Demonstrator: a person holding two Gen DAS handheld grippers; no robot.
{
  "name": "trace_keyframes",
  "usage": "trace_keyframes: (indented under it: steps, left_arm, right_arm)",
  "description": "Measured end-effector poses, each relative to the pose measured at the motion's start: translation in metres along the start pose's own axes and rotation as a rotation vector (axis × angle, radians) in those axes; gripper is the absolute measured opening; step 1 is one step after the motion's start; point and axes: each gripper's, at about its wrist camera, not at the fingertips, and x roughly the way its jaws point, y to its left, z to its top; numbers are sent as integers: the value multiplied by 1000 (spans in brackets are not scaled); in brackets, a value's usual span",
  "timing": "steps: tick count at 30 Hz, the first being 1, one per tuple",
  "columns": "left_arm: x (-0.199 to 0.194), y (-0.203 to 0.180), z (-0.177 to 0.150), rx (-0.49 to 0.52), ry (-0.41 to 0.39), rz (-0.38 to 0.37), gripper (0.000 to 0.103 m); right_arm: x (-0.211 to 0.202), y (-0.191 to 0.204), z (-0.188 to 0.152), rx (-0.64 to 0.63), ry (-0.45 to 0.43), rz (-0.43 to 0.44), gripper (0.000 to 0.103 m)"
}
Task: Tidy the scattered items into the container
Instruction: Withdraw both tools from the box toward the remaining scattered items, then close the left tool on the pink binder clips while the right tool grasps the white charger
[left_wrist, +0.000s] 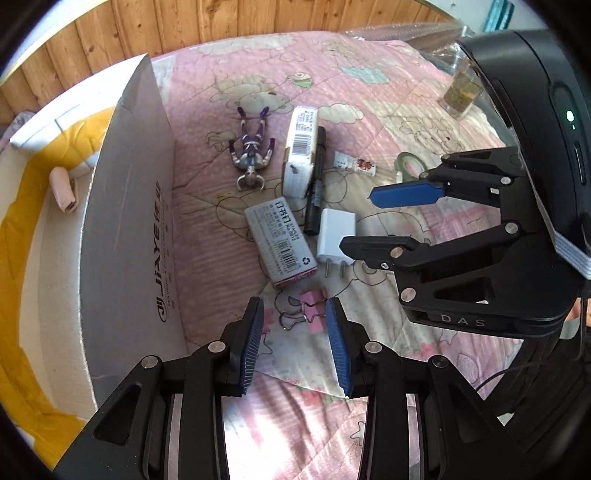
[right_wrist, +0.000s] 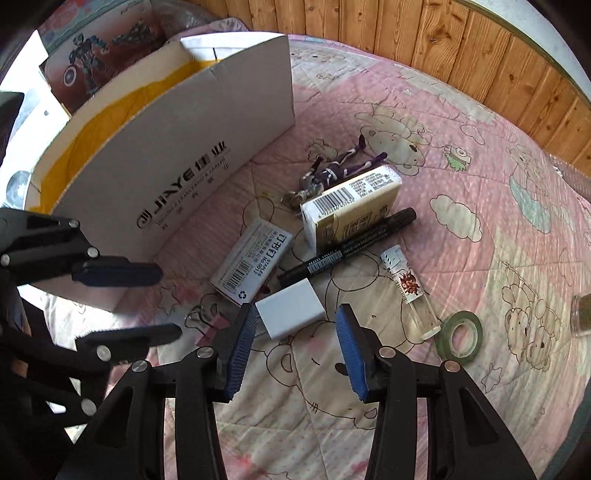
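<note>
A pink binder clip (left_wrist: 312, 312) lies on the quilt just ahead of my left gripper (left_wrist: 295, 330), whose blue pads stand apart without touching it; it is open. My right gripper (right_wrist: 295, 332) is open too, with a white charger plug (right_wrist: 290, 308) lying at its fingertips, untouched. Further out lie a grey staples box (right_wrist: 255, 266), a black marker (right_wrist: 347, 247), a yellow-white carton (right_wrist: 351, 206), a purple toy figure (right_wrist: 332, 170), a small clear bottle (right_wrist: 410, 291) and a green tape roll (right_wrist: 460, 339). The white cardboard container (left_wrist: 129, 221) stands at the left, a small pink object inside.
All of it rests on a pink cartoon-print quilt (left_wrist: 424, 229) before a wood-panelled wall (right_wrist: 480, 48). A glass (left_wrist: 460, 92) stands at the far right of the quilt. The right gripper (left_wrist: 360, 219) hangs close beside the left, over the plug. The quilt is bare near the grippers' bases.
</note>
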Motion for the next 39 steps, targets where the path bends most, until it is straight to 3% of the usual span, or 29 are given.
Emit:
trace_keyframes:
  steps: [4,11,18,21,23,28,34,39]
  left_arm:
    - [7,5,-5,-40,36,-93,37]
    - [24,0,-18,-31,57,-63,37]
    - [40,-1,-22,-58,42,-74,38]
    - [41,-12,-29,-49,27,-140,45]
    - [39,-21,-34,-21,69,-271,45]
    - [20,-20,-38,38,-35,-129,45]
    - [36,-38,-26,189,-96,-27,45]
    - [42,-42,-24,237,-82,-62,45]
  right_arm:
    - [15,4,0,-1,26,-10,53]
    - [33,5,-3,-10,78,-13,53]
    - [20,-16,-9,-72,87,-200,53]
    - [15,-18,-12,-73,78,-201,53]
    - [13,-17,-14,-76,78,-190,53]
    - [8,-22,-13,-24,70,-124,54]
    - [6,-43,-24,145,58,-5,54]
    - [9,-64,-33,363,28,107,54]
